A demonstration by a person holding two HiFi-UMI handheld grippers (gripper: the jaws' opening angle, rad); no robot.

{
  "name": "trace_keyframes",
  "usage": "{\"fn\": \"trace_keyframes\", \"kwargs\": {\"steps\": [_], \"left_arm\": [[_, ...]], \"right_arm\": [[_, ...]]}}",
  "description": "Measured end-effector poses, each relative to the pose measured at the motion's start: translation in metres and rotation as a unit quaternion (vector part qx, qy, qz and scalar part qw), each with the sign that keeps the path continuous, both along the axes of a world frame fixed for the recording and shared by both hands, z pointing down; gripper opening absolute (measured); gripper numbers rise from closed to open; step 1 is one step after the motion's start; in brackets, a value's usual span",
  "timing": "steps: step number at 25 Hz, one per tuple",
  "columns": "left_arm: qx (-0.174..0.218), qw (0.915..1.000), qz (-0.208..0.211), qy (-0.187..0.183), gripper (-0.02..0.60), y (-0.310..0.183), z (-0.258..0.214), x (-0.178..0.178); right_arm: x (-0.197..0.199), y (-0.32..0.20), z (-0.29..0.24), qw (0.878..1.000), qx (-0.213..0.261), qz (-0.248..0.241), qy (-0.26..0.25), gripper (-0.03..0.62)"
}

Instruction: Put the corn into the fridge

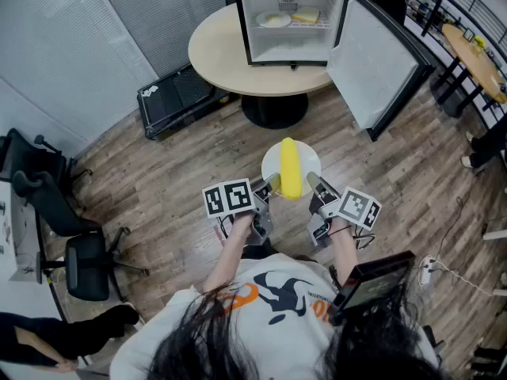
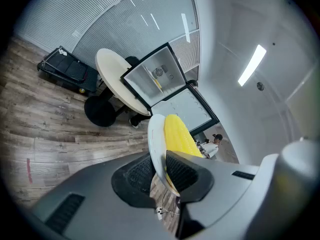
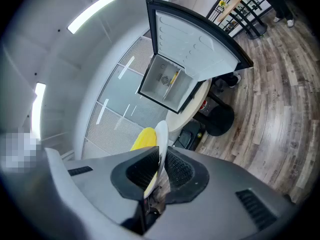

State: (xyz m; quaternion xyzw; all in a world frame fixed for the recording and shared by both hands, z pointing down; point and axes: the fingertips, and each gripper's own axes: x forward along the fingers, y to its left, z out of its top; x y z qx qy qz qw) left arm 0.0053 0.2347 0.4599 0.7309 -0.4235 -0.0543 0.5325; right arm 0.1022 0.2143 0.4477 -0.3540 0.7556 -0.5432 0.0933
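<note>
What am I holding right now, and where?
The white plate carrying the corn, by its rim: left gripper on the left edge, right gripper on the right, jaws shut.

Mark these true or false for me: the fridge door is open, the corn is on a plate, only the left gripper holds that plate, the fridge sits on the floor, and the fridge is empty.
1. The fridge has its door open. True.
2. The corn lies on a white plate. True.
3. Only the left gripper holds the plate. False: the right gripper is also shut on its rim, one gripper on each side.
4. The fridge stands on the floor. False: it stands on a round table.
5. The fridge is empty. False: a second plate and a yellow item sit on its upper shelf.
</note>
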Motion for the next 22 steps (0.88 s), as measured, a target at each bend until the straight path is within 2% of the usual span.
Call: {"fn": "trace_keyframes", "kwargs": {"steps": [11,22], "left_arm": [[0.000,0.9999,0.015,0.000,0.057,-0.008,0.002,-0.024],[-0.002,0.9993,0.038,-0.002,0.057,-0.017,0.009,-0.066]], "right_arm": [[-0.023,-0.005,0.002,1.000,0.006,0.016,0.009,0.037],[-0.065,-0.009,0.011,0.999,-0.002,0.036,0.010,0.039]]}}
